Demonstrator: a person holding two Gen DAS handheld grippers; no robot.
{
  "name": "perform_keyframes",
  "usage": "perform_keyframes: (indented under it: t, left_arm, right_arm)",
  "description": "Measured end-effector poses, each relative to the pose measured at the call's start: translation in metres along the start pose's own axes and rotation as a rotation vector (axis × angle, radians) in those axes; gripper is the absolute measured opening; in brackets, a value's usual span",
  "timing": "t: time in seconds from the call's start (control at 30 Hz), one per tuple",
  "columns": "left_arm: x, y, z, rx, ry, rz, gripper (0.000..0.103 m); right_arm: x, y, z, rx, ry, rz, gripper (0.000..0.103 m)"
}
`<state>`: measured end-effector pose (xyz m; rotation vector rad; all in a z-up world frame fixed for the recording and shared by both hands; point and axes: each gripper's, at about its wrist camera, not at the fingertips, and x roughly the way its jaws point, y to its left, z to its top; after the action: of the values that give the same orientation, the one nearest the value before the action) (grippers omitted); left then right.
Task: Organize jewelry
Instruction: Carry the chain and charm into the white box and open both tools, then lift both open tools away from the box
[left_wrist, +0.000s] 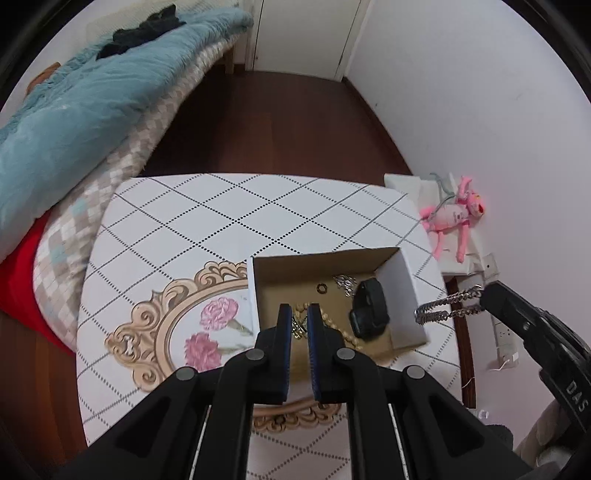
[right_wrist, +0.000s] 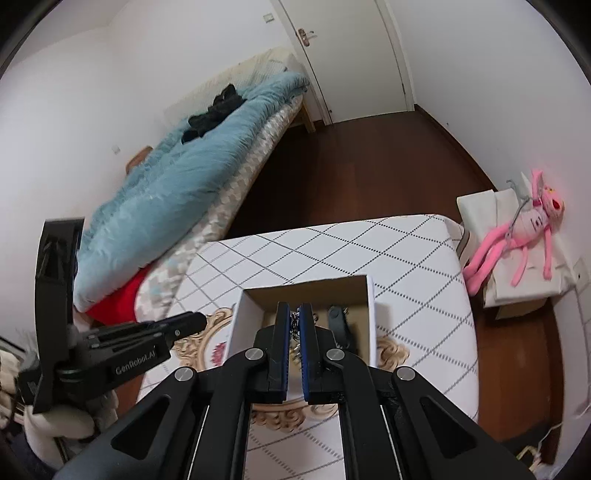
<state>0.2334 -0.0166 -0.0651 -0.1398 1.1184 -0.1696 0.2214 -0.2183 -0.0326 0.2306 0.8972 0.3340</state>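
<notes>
An open cardboard box (left_wrist: 402, 284) sits on the patterned table (left_wrist: 221, 221). Inside lie a black watch (left_wrist: 367, 308), a beige bead string (left_wrist: 332, 325), a small ring (left_wrist: 322, 287) and a silvery piece (left_wrist: 345, 283). My left gripper (left_wrist: 299, 314) hangs over the box's near side, jaws narrowly apart around a small gold piece (left_wrist: 298, 328). My right gripper (right_wrist: 294, 314) is shut on a silver chain (left_wrist: 448, 306), held above the box's right side. The box (right_wrist: 371, 295) and the watch (right_wrist: 338, 323) also show in the right wrist view.
A bed with a teal blanket (left_wrist: 85, 110) lies left of the table. A pink plush toy (left_wrist: 458, 214) rests on white boxes by the right wall. Dark wooden floor (left_wrist: 277, 122) and a closed door (right_wrist: 351, 55) are beyond.
</notes>
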Motion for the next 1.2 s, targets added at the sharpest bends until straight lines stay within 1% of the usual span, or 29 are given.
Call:
perform_keyframes:
  t: [0.1,0.27,0.37,0.43,0.5,0.53,0.57,0.63,0.67,0.7,0.73,0.77,0.8,0.83,0.9,0.93,0.97,1.0,1.03,1.07,1.1,1.17,1.2]
  left_arm:
    - [0.021,0.002,0.009,0.006,0.046,0.005,0.006]
    - [0.044,0.001,0.023,0.009,0.111,0.017,0.007]
    - [0.05,0.0,0.03,0.001,0.135,0.002,0.01]
    - [0.053,-0.001,0.035,0.005,0.143,0.023,0.013]
    - [0.054,-0.001,0.038,0.003,0.14,0.04,0.034]
    - [0.054,0.0,0.04,-0.001,0.137,0.048,0.061]
    - [0.053,0.001,0.042,-0.005,0.131,0.051,0.076]
    - [0.05,0.005,0.043,-0.012,0.112,0.068,0.077]
    - [0.049,0.007,0.043,-0.015,0.111,0.074,0.08]
    - [0.048,0.01,0.043,-0.021,0.109,0.077,0.085]
    - [0.047,0.013,0.042,-0.027,0.103,0.085,0.096]
    - [0.046,0.016,0.041,-0.031,0.096,0.098,0.1]
    - [0.045,0.019,0.04,-0.033,0.091,0.108,0.1]
    - [0.043,0.021,0.037,-0.036,0.084,0.122,0.1]
    - [0.04,0.026,0.03,-0.041,0.068,0.146,0.1]
    - [0.038,0.028,0.025,-0.044,0.053,0.165,0.1]
    - [0.036,0.028,0.022,-0.041,0.043,0.179,0.1]
    - [0.035,0.029,0.018,-0.037,0.036,0.191,0.1]
    - [0.033,0.029,0.011,-0.034,0.024,0.205,0.102]
    - [0.032,0.029,0.005,-0.032,0.015,0.213,0.103]
    - [0.031,0.029,0.0,-0.029,0.009,0.22,0.103]
    - [0.031,0.028,-0.011,-0.022,0.0,0.242,0.103]
    - [0.031,0.028,-0.016,-0.02,-0.002,0.246,0.103]
  right_arm:
    - [0.018,-0.003,0.01,-0.006,0.027,-0.025,0.005]
    - [0.04,-0.009,0.024,-0.013,0.057,-0.052,0.005]
    - [0.054,-0.01,0.031,-0.032,0.084,-0.068,0.005]
    - [0.063,-0.013,0.033,-0.035,0.113,-0.076,0.005]
    - [0.075,-0.015,0.035,-0.045,0.155,-0.092,0.005]
    - [0.081,-0.018,0.035,-0.034,0.184,-0.102,0.005]
    - [0.088,-0.021,0.034,-0.022,0.22,-0.107,0.006]
    - [0.096,-0.024,0.034,-0.023,0.257,-0.13,0.006]
    - [0.097,-0.026,0.034,-0.03,0.262,-0.149,0.006]
    - [0.097,-0.027,0.033,-0.033,0.264,-0.155,0.007]
    - [0.097,-0.028,0.032,-0.037,0.265,-0.162,0.009]
    - [0.096,-0.028,0.032,-0.038,0.264,-0.171,0.016]
    - [0.095,-0.029,0.031,-0.036,0.263,-0.177,0.027]
    - [0.094,-0.03,0.03,-0.034,0.26,-0.184,0.033]
    - [0.091,-0.032,0.027,-0.034,0.253,-0.199,0.05]
    - [0.091,-0.032,0.023,-0.041,0.253,-0.217,0.055]
    - [0.09,-0.031,0.019,-0.05,0.253,-0.243,0.065]
    - [0.091,-0.032,0.015,-0.055,0.255,-0.257,0.078]
    - [0.091,-0.031,0.01,-0.06,0.26,-0.278,0.085]
    - [0.092,-0.031,0.004,-0.066,0.265,-0.298,0.094]
    - [0.093,-0.03,-0.004,-0.075,0.27,-0.325,0.097]
    - [0.095,-0.028,-0.017,-0.082,0.275,-0.353,0.097]
    - [0.096,-0.027,-0.021,-0.085,0.276,-0.362,0.1]
